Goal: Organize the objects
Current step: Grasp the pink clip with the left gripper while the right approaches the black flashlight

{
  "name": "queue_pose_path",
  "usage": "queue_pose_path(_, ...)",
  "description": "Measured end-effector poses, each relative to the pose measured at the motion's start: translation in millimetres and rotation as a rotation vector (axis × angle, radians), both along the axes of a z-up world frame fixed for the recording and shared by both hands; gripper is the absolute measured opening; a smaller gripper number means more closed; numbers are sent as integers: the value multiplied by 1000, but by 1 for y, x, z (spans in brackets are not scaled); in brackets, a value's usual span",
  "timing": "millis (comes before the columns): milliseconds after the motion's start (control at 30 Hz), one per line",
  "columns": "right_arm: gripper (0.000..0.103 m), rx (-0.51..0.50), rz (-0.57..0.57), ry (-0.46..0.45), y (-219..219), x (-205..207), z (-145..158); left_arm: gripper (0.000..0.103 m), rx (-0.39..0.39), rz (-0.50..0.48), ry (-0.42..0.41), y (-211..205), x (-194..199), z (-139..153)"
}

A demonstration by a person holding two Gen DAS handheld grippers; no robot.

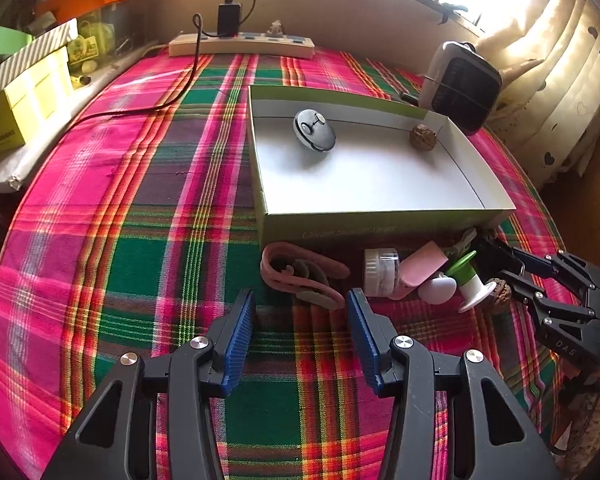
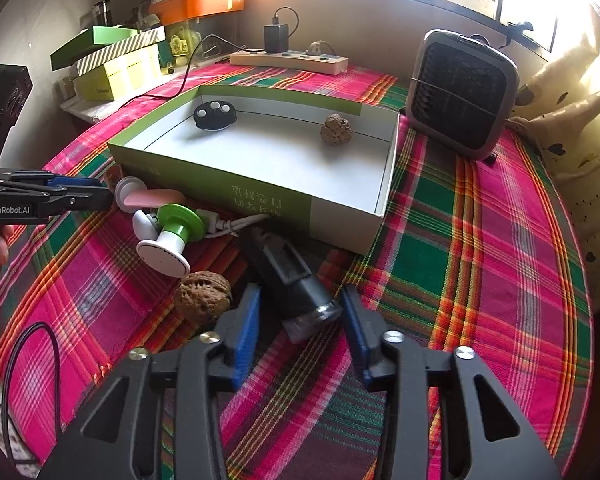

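a walnut [image 2: 335, 129] and black disc [image 2: 215, 115] lie in the open green box [image 2: 260, 196], clutter [image 2: 168, 232] outside.

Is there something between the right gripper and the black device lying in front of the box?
Nothing visible. The right gripper is open, and the black device's near end already lies between its fingers. A walnut sits just left, beside the left finger.

Woven plaid tablecloth [image 1: 140, 208], matt cardboard box [image 1: 380, 220], rough walnut [image 2: 203, 296]
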State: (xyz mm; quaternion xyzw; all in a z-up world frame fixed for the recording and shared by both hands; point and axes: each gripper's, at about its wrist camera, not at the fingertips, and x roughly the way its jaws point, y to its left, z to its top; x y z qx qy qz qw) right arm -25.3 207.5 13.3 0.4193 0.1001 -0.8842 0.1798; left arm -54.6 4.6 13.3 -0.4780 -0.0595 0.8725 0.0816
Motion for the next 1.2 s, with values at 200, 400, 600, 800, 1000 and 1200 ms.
queue_pose_path(200, 36, -2, 6, 1, 0, 2, 1, 46, -4, 29, -8, -9, 5, 2)
queue_pose_path(400, 32, -8, 8, 2, -1, 8, 1, 46, -15, 57, -12, -23, 11, 1)
queue_pose_path(600, 31, -13, 2, 0, -1, 10, 0, 46, -34, 85, -14, -33, 13, 0)
queue_pose_path(800, 30, -15, 1, -2, -1, 11, 0, 46, -42, 119, -16, -45, 16, 1)
queue_pose_path(1000, 30, -13, -6, -6, -2, 13, 0, 46, 36, 129, -10, -52, 18, 2)
queue_pose_path(1200, 30, -14, 5, -15, -2, 13, 0, 46, 66, 79, -2, -37, 17, 4)
